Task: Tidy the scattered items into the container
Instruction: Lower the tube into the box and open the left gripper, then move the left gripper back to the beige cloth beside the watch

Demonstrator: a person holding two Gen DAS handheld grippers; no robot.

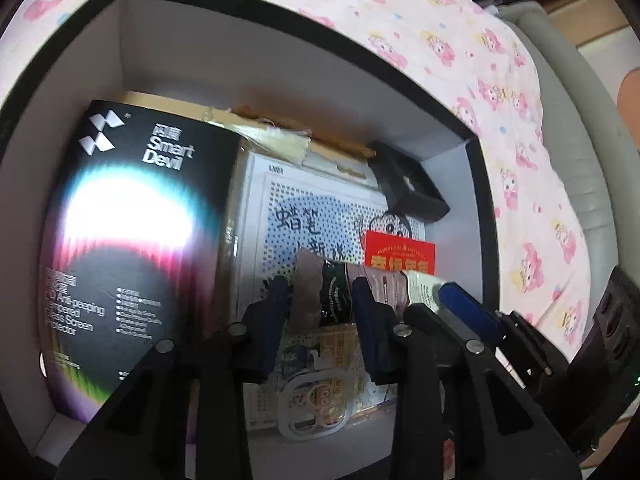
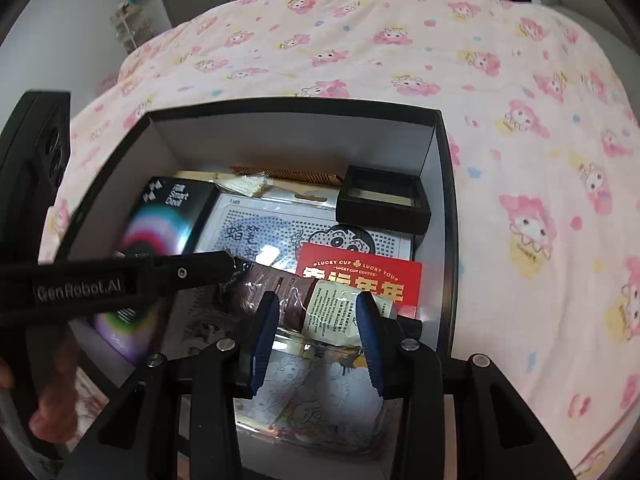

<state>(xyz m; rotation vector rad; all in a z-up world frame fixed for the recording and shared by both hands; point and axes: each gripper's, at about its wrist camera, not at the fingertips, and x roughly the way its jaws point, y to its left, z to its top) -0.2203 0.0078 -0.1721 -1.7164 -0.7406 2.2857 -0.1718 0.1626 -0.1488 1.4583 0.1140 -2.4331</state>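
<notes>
Both pairs of blue fingers are held above the open black box (image 2: 447, 216), each closed on one end of the same brown packet (image 2: 296, 300). Seen from the right wrist camera, the right gripper (image 2: 318, 312) pinches the packet's end that carries a pale printed label, while the left gripper (image 2: 224, 270) reaches in from the left side of the box and holds the packet's dark end. Seen from the left wrist camera, the left gripper (image 1: 320, 300) has the brown packet (image 1: 320, 300) between its fingers, and one blue finger of the right gripper shows just beside it on the right.

The packet hangs over the middle of the box, above what already lies inside. Against the box's left wall leans a black screen protector package (image 2: 172, 216). A white dotted board with a cartoon face (image 2: 316, 232) covers the middle of the box floor. A red card (image 2: 360, 276) lies toward the right wall, just behind the packet, and a small black square case (image 2: 382, 200) sits in the far right corner. The box rests on a pink patterned bedspread (image 2: 520, 120).
</notes>
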